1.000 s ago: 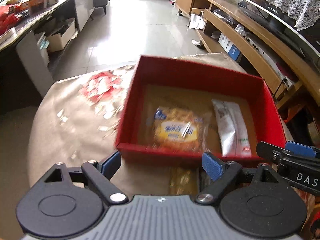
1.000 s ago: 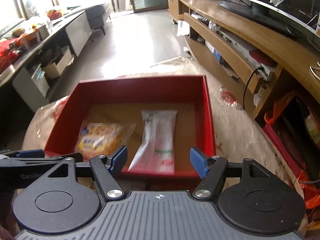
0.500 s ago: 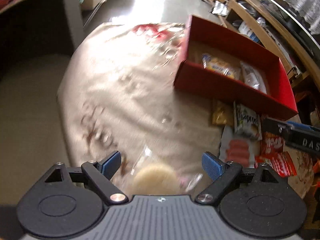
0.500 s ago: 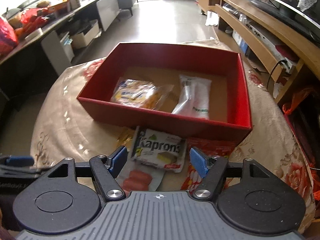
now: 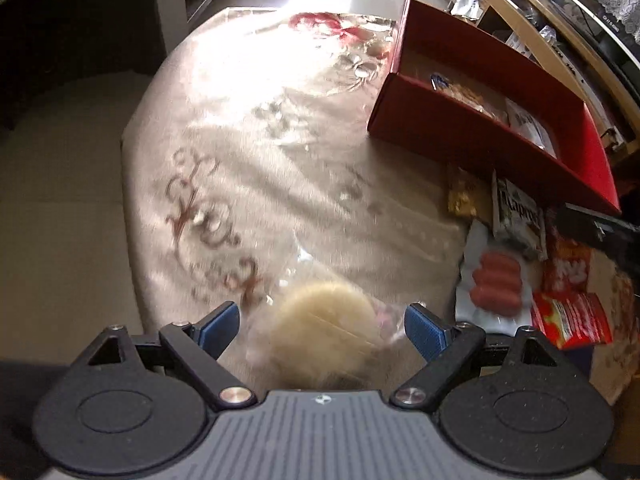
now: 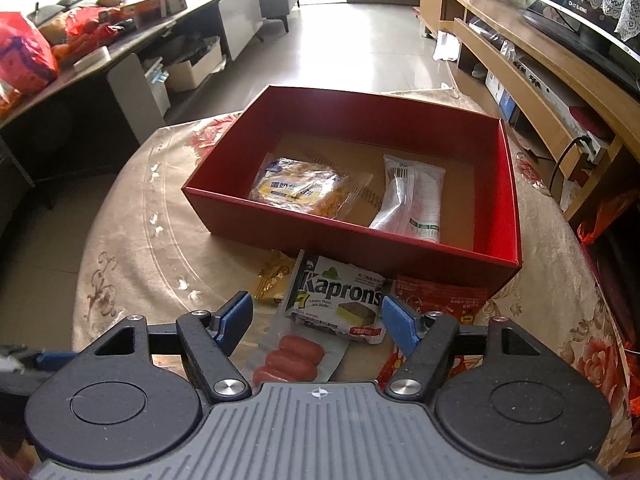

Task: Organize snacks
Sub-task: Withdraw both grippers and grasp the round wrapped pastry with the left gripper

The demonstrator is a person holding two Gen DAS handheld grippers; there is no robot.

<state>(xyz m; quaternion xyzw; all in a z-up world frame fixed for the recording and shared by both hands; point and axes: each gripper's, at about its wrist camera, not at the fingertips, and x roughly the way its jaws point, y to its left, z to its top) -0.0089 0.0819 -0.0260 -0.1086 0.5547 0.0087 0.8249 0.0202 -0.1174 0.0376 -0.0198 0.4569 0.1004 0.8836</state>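
A red box (image 6: 496, 256) stands on the round table and holds a yellow snack pack (image 6: 304, 190) and a white snack pack (image 6: 412, 200). In front of it lie a Kaprons cake pack (image 6: 340, 300), a sausage pack (image 6: 292, 356), a gold packet (image 6: 274, 276) and red packets (image 6: 440, 296). My right gripper (image 6: 316, 322) is open above the Kaprons and sausage packs. My left gripper (image 5: 322, 330) is open around a round pale bun in clear wrap (image 5: 324, 332) on the table's near left. The box (image 5: 460, 132) and the loose packs (image 5: 516, 216) lie to its right.
The table has a beige flowered cloth (image 6: 132, 248) and drops off at its left edge (image 5: 128, 184). A wooden TV shelf (image 6: 540, 92) runs along the right. A dark counter with bags and boxes (image 6: 80, 40) stands at the left, tiled floor between.
Both grippers pulled back from the box. My left gripper swung left and down to the wrapped bun. My right gripper rose back over the loose packs.
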